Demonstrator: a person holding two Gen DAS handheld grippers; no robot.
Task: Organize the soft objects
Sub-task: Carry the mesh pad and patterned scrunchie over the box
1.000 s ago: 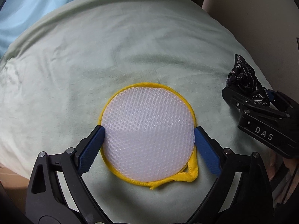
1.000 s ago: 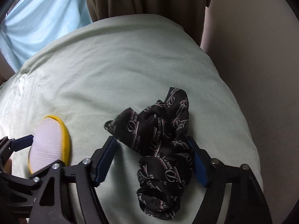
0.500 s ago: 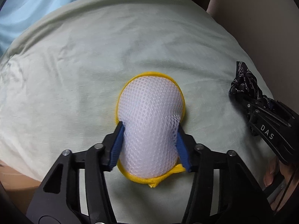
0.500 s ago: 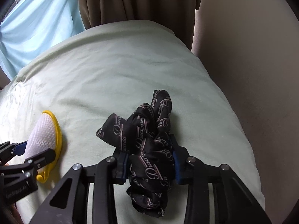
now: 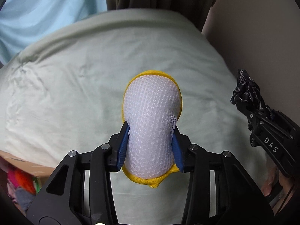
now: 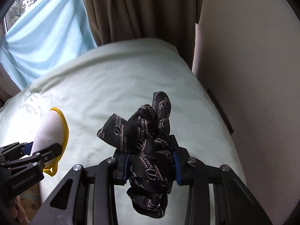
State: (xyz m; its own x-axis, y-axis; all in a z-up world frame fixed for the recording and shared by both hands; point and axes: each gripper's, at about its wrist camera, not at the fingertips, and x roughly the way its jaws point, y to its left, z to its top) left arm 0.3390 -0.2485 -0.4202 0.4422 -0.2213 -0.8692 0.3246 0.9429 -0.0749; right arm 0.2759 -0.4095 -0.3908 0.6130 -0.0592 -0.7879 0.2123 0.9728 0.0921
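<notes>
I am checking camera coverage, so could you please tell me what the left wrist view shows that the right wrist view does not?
Only the left wrist view: a cardboard box of colourful items at lower left. Only the right wrist view: a window with trees outside. Both: the mesh pouch in the left gripper, the black scarf in the right gripper, and the pale green bed.

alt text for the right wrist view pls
The right gripper is shut on a bunched black patterned scarf, held above a pale green bed. At the left edge, the left gripper squeezes a white mesh pad with a yellow rim; curtains and a wall stand behind.
</notes>
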